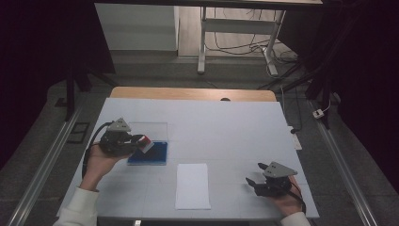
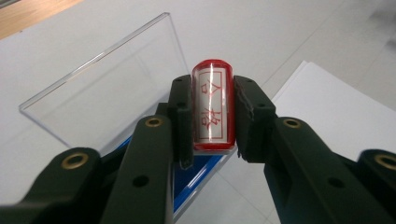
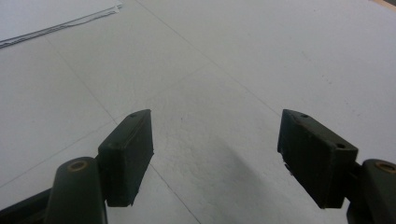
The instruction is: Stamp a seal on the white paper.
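A red stamp (image 2: 213, 108) with a white label of red characters is clamped between the pads of my left gripper (image 2: 213, 116). In the high view that gripper (image 1: 141, 142) holds the stamp (image 1: 147, 142) just over a blue ink pad case (image 1: 153, 155) whose clear lid (image 1: 150, 131) lies open behind it. The lid (image 2: 107, 88) and a strip of the blue base (image 2: 201, 172) show below the jaws in the left gripper view. My right gripper (image 1: 256, 175) rests near the table's front right, its jaws (image 3: 215, 154) wide apart over bare white surface, open with nothing between them.
A white sheet of paper (image 1: 192, 185) lies at the front middle of the white table cover (image 1: 226, 127), between the two hands; its corner (image 3: 56, 18) shows in the right gripper view. A wooden table edge (image 1: 193, 93) runs along the back. Desk legs and cables stand beyond.
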`<action>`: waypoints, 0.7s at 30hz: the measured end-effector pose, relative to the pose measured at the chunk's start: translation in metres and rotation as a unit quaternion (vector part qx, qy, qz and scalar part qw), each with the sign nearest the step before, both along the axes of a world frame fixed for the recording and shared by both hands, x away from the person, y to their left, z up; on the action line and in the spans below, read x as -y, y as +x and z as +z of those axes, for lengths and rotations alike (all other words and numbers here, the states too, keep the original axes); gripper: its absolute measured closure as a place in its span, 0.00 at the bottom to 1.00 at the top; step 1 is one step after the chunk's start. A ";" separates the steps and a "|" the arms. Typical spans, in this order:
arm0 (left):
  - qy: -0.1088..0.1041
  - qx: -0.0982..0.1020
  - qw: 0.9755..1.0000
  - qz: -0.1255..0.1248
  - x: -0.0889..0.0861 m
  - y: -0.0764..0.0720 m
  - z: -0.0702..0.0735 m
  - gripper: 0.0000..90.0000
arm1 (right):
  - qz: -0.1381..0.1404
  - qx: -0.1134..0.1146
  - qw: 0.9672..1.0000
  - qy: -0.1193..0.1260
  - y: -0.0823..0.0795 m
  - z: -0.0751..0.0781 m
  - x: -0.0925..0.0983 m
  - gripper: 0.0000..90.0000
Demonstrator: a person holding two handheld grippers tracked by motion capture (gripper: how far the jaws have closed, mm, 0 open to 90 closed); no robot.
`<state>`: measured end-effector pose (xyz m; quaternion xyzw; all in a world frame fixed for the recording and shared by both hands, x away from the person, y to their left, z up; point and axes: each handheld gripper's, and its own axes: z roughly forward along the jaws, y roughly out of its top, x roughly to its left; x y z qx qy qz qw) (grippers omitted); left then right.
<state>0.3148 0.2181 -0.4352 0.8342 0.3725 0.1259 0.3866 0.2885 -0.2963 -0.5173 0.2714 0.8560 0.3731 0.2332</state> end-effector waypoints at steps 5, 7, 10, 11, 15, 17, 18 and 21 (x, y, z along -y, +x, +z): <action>-0.002 0.001 1.000 -0.012 0.005 -0.003 0.003 0.78 | -0.002 0.000 1.000 -0.003 0.000 0.000 0.000 0.29; -0.003 0.001 1.000 -0.017 0.007 -0.003 0.004 0.78 | 0.000 0.000 1.000 -0.001 0.000 0.000 0.000 0.29; -0.003 -0.001 1.000 -0.025 0.011 -0.005 0.005 0.78 | 0.000 0.000 1.000 -0.001 0.000 0.000 0.000 0.29; -0.002 -0.002 1.000 -0.027 0.012 -0.005 0.005 0.78 | 0.000 0.000 1.000 -0.001 0.000 0.000 0.000 0.29; 0.000 -0.004 0.999 -0.038 0.018 -0.006 0.006 0.78 | 0.001 0.000 1.000 -0.001 0.000 0.000 0.000 0.29; 0.000 -0.004 0.999 -0.040 0.021 -0.007 0.006 0.78 | 0.001 0.000 1.000 -0.001 0.000 0.000 0.000 0.29; 0.002 -0.004 0.999 -0.041 0.022 -0.007 0.006 0.78 | 0.001 0.000 1.000 -0.002 0.000 0.000 0.000 0.29; 0.001 -0.004 0.999 -0.041 0.025 -0.008 0.006 0.78 | 0.001 0.000 1.000 0.000 0.000 0.000 0.000 0.29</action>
